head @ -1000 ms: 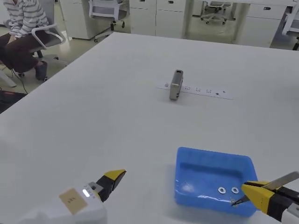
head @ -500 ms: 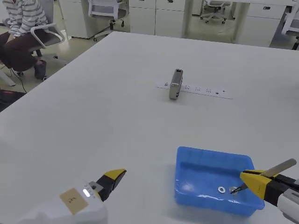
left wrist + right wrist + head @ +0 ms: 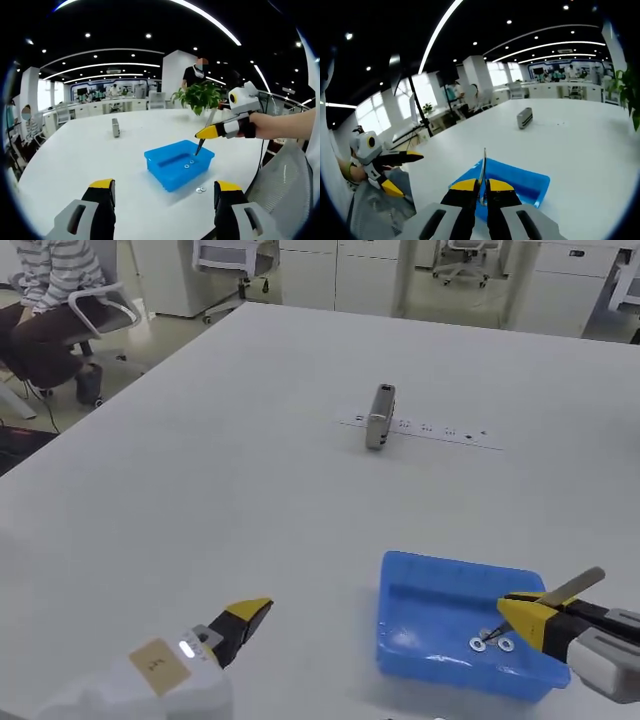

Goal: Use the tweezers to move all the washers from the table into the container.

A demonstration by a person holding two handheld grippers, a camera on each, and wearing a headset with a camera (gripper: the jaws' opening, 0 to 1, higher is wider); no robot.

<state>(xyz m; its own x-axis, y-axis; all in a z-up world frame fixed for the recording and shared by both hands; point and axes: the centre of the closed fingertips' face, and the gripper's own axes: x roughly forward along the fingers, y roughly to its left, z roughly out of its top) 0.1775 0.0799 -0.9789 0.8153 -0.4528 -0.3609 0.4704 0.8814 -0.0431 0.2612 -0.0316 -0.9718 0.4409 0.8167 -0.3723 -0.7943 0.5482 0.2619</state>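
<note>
A blue container [image 3: 440,592] stands on the white table [image 3: 250,500] at the front right, with two washers [image 3: 478,644] lying in it. My right gripper [image 3: 520,610] is over its right side, shut on the tweezers [image 3: 492,632]. Their tip hangs just above the washers; I cannot tell whether it holds one. In the right gripper view the tweezers [image 3: 484,167] rise from between the shut jaws [image 3: 481,184] over the container [image 3: 525,182]. Two more washers [image 3: 200,190] lie on the table beside the container [image 3: 170,172]. My left gripper [image 3: 165,185] is open and holds nothing.
A grey device [image 3: 378,418] stands upright on a flat white strip [image 3: 440,431] in the middle of the table. A person sits on a chair [image 3: 60,300] at the far left. Another person [image 3: 200,75] stands behind a plant [image 3: 197,97].
My right gripper has moved left and farther in over the container with the tweezers. The left gripper has stayed put.
</note>
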